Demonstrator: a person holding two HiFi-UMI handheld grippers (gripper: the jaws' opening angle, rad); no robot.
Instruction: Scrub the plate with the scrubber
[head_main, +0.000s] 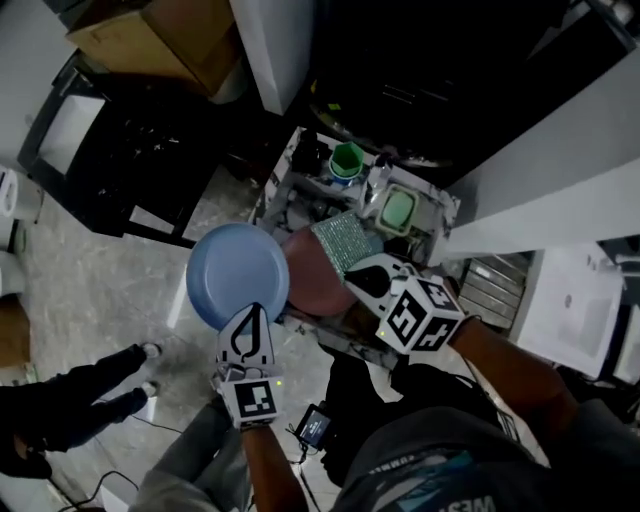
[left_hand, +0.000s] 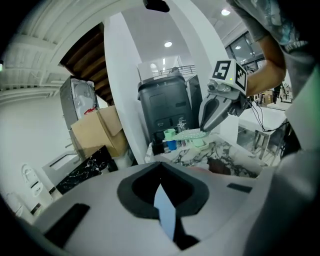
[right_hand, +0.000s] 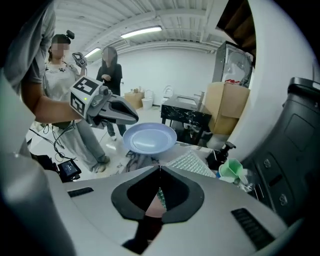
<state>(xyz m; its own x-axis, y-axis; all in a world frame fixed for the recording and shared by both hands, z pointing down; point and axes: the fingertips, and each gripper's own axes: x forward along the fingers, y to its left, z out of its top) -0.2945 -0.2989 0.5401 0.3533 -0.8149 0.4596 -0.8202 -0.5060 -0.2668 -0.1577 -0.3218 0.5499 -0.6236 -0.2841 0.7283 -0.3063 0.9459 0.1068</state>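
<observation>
Left gripper (head_main: 250, 318): clamped on blue plate (head_main: 238, 272)
Right gripper (head_main: 362, 272): gripping green scrubber (head_main: 345, 240)
Left gripper view: plate as edge-on sliver; head view: whole disc

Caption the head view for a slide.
Left hand-held gripper holds the plate; right hand-held gripper holds the scrubber beside it.

The left gripper (head_main: 254, 314) hides the plate's (head_main: 236, 268) near rim.
</observation>
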